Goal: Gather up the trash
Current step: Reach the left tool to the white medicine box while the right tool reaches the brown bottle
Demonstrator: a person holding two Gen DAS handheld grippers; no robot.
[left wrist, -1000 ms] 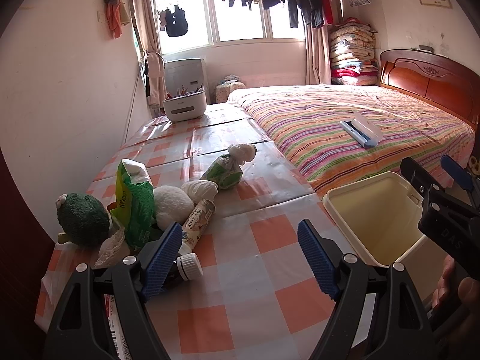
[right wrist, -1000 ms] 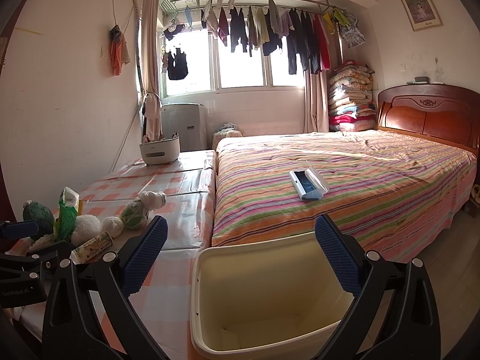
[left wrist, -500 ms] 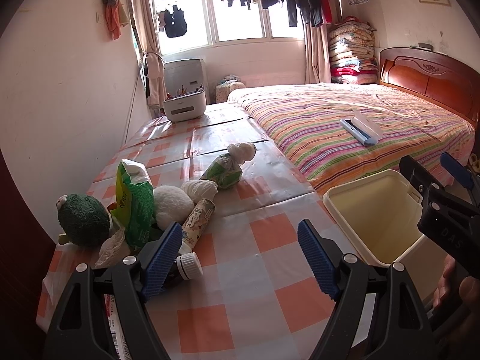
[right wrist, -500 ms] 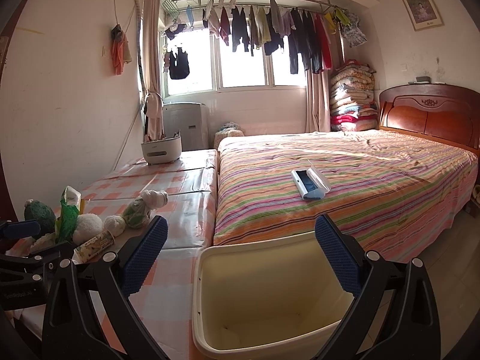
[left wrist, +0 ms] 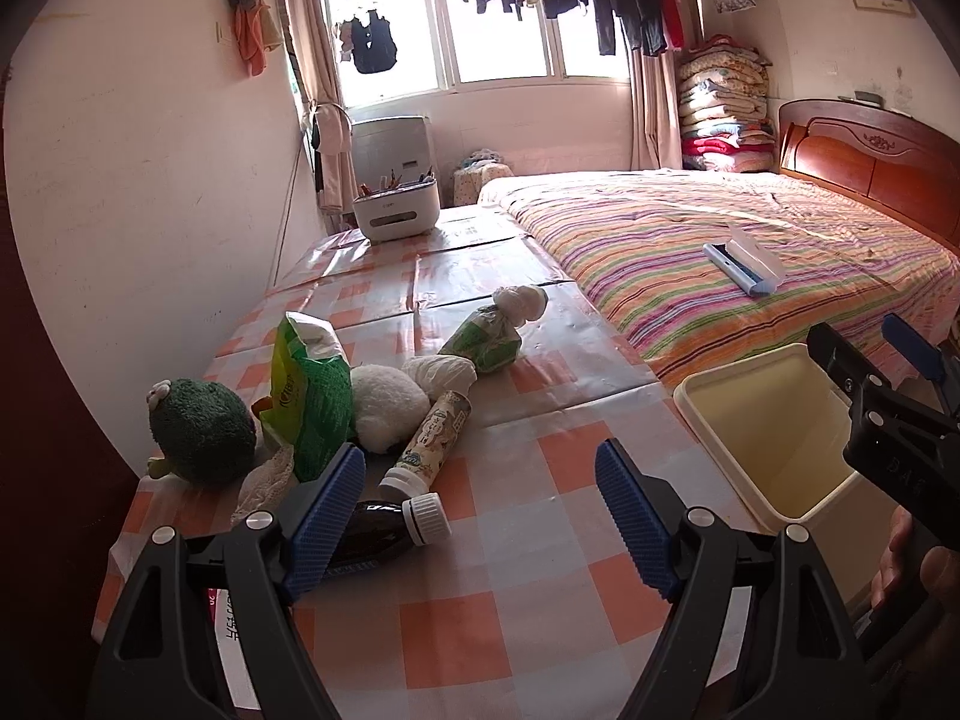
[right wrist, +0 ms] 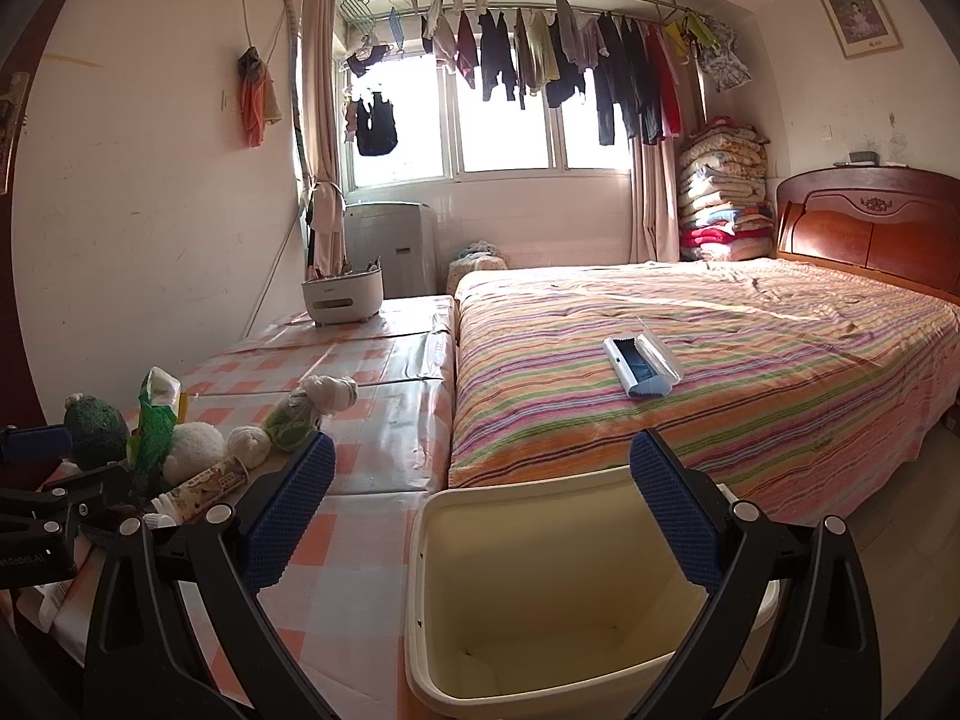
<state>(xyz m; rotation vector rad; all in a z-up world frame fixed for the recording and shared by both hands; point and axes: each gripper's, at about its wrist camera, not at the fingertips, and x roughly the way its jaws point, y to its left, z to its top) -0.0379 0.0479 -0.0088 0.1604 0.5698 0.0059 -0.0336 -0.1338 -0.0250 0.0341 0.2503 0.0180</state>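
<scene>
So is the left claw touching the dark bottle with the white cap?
Cannot tell. In the left wrist view, the left claw is open, and its left finger overlaps the dark bottle, hiding any contact or gap.

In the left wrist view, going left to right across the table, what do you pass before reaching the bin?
Green plush toy → green bag → white plush ball → cartoon tube → green wad with the white knot → cream bin, past the table's right edge.
</scene>
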